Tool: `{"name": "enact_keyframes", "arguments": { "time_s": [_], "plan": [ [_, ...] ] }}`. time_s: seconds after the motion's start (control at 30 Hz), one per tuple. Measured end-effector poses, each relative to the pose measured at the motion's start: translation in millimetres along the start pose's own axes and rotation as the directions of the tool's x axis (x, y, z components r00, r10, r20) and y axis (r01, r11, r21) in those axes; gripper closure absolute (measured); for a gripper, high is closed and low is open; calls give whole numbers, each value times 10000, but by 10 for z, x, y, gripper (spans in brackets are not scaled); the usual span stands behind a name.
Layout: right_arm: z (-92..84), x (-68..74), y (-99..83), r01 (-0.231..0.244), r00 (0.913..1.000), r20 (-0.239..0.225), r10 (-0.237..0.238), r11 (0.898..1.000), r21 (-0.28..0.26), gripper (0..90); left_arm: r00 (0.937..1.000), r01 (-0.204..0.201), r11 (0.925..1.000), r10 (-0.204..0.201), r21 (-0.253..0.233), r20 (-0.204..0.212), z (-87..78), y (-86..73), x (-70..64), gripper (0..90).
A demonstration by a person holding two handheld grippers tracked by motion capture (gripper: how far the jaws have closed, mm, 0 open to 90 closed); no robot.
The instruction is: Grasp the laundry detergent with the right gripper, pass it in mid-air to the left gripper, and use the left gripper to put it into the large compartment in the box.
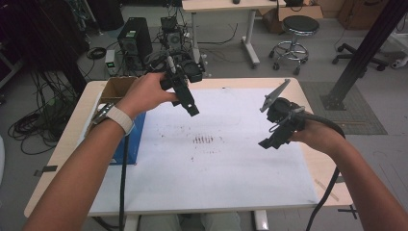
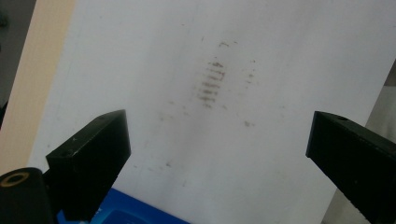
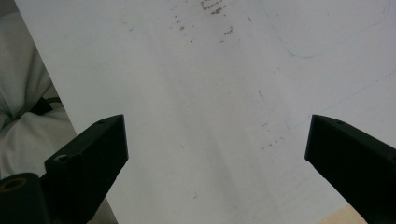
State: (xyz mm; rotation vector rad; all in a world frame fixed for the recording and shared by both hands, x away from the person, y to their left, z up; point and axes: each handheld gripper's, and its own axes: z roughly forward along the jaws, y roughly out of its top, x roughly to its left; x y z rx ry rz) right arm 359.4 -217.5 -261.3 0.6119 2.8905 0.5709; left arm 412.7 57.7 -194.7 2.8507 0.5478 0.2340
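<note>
No text, label, brand or number can be read on anything here.

Left black two-jaw gripper (image 1: 185, 94): held in the left hand (image 1: 146, 94) above the far-left part of the white paper sheet (image 1: 216, 168), jaws tilted down toward the sheet's middle. Jaws wide apart, nothing between them; in the left gripper view they frame a brown smudge patch (image 2: 212, 84) on the sheet.

Right black two-jaw gripper (image 1: 276, 130): held in the right hand (image 1: 320, 137) over the sheet's right side, also clear of it, grey three-cornered plate (image 1: 275, 95) on top pointing up. Jaws spread wide, empty; bare sheet between them.

Both grippers well apart from each other. A thin blue flat item (image 1: 126, 139) lies at the sheet's left edge, below the left wrist.
</note>
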Motion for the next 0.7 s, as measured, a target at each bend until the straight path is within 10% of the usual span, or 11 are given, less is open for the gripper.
{"name": "enact_keyframes", "arguments": {
  "time_s": [0.7],
  "plan": [
    [4, 3, -91, -118, 9999, -49, 117, 9999, -72, 60, 10000, -44, 9999, 44, 153, 18, 45, 45, -16, 70]
  ]
}}
